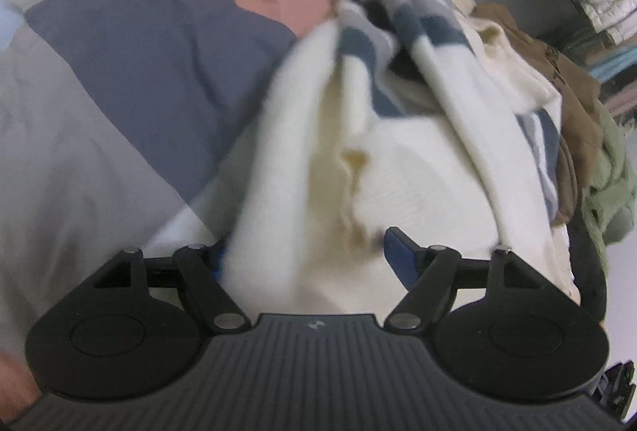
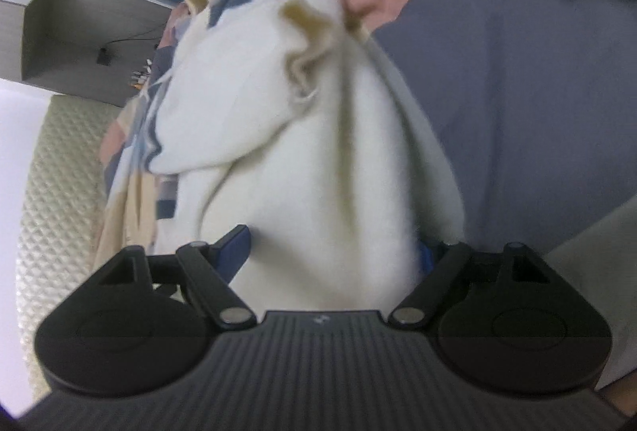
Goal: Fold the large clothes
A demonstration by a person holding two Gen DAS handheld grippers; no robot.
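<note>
We are holding a cream knit sweater [image 1: 418,160] with navy and grey stripes in both tools, bunched and lifted over a colour-block bedspread [image 1: 131,32]. The left gripper [image 1: 306,251] is clamped on a thick cream fold: fabric is filling the gap between its blue-padded fingers [image 1: 398,251], and the left-side pad is mostly buried. The right gripper [image 2: 334,251] is doing the same, jaws pressed on a cream wad, one blue pad [image 2: 235,247] showing at the left and a sliver of blue at the right.

Key relation: in both wrist views the sweater is running straight ahead from the fingertips, long axis along each tool's forward line, narrowing toward a striped bunch at the far end. So both grips are sitting on the same cream end and the striped part is hanging or trailing away from us. Neither hand is looking clearly nearer to the striped end; we cannot tell which is.

The garment is not yet flat. We are judging the next move as spreading the two grips apart sideways to open the fabric, then laying it on the bedspread. Risk: the knit is bunched thick, so layers may slip or stay twisted.

A brown garment [image 1: 557,72] and a green garment [image 1: 609,168] are piled on the right in the left view, and a textured mat [image 2: 59,192] is on the floor in the right view. Both frames are blurred.
</note>
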